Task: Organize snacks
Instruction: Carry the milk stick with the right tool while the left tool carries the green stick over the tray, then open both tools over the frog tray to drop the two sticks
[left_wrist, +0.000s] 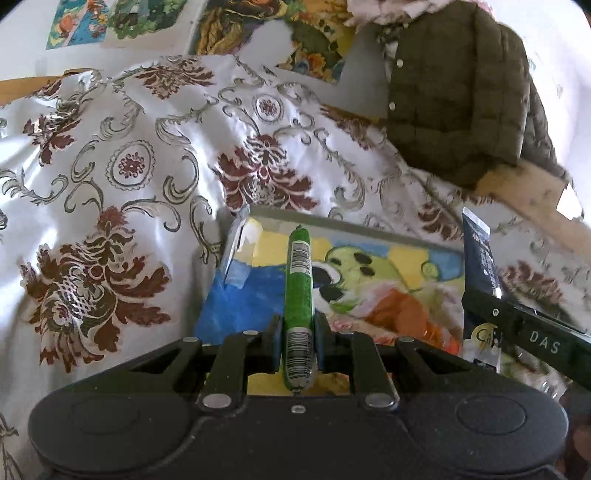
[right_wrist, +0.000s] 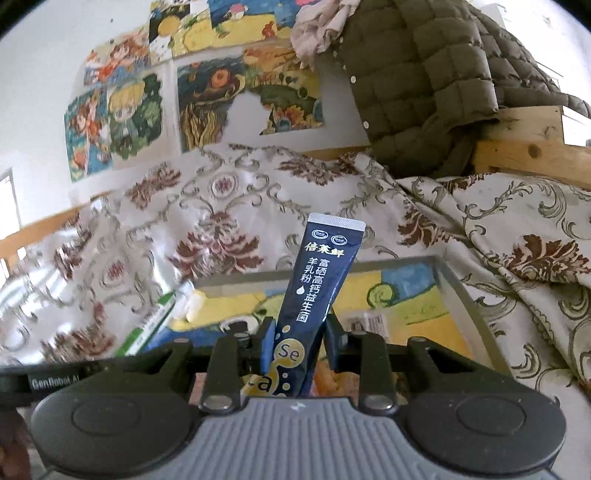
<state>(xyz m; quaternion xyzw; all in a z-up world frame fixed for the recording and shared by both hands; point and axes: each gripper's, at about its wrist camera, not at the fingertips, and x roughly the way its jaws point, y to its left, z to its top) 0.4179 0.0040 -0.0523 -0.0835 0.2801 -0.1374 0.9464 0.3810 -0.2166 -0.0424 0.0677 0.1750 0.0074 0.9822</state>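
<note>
My left gripper (left_wrist: 298, 334) is shut on a green sausage stick (left_wrist: 299, 280) with barcode labels, which points forward over a shallow grey tray (left_wrist: 332, 221) with a painted picture on its floor. My right gripper (right_wrist: 300, 341) is shut on a dark blue powder sachet (right_wrist: 317, 280) with white Chinese lettering, held upright over the same tray (right_wrist: 458, 288). The sachet (left_wrist: 480, 254) and the right gripper's arm also show at the right edge of the left wrist view. The green stick (right_wrist: 155, 321) shows at the left in the right wrist view.
The tray lies on a white cloth with brown floral patterns (left_wrist: 129, 166). An olive quilted jacket (left_wrist: 461, 92) hangs over a wooden frame (left_wrist: 535, 199) at the back right. Cartoon posters (right_wrist: 118, 118) cover the wall behind. A small labelled packet (right_wrist: 373, 321) lies in the tray.
</note>
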